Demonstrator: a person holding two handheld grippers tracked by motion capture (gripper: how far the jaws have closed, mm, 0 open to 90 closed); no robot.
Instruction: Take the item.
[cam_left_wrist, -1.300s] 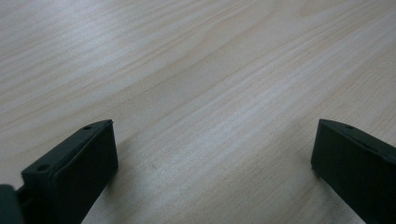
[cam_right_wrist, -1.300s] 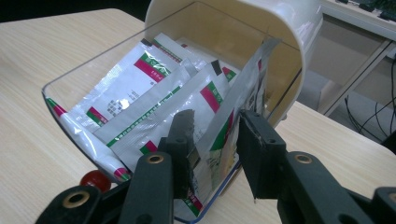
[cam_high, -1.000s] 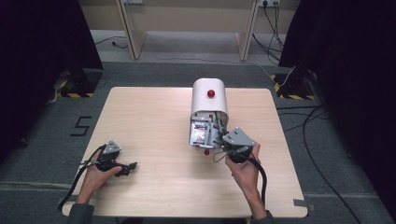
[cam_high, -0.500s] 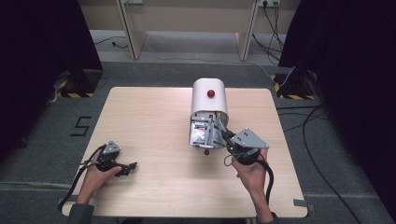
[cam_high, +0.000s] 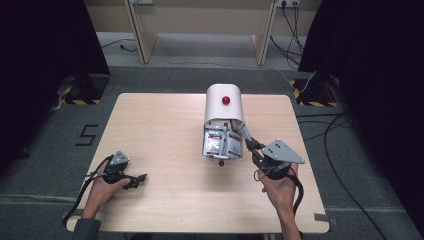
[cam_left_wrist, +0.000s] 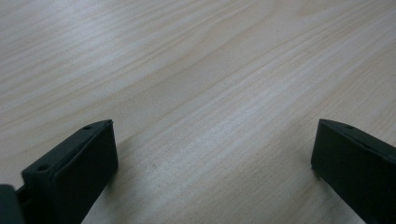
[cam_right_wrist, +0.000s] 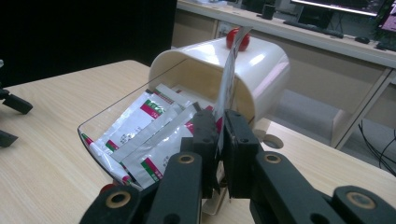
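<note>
Gripping 1 flat sachet (cam_right_wrist: 229, 79) edge-on, the right gripper (cam_right_wrist: 220, 140) has its jaws closed on the lower part of the packet, which stands upright in front of the white box (cam_right_wrist: 243, 65). In the high view the right gripper (cam_high: 257, 150) sits at the right side of the box's clear tray (cam_high: 222, 145), beside the open mouth. Compared with 1 second ago, the hand (cam_high: 280, 187) has rotated and drawn slightly back toward the person, and the grey plate on top now faces up. This suggests that the sachet is being lifted clear of the tray, so removal is probably under way but not finished.

The other sachets (cam_right_wrist: 140, 126), silver with red and green print, lie stacked in the tray. A red knob (cam_high: 226, 100) sits on the box's curved lid, and a second red knob (cam_high: 221, 163) marks the tray front.

The left gripper (cam_high: 131, 180) rests on the table (cam_high: 160, 130) well apart from the box, unchanged, its jaws spread wide over bare wood (cam_left_wrist: 201, 93).

The surface is pale wood grain. Grey carpet, trailing cables (cam_high: 340, 150) and dark curtains surround it, with desk legs beyond.
</note>
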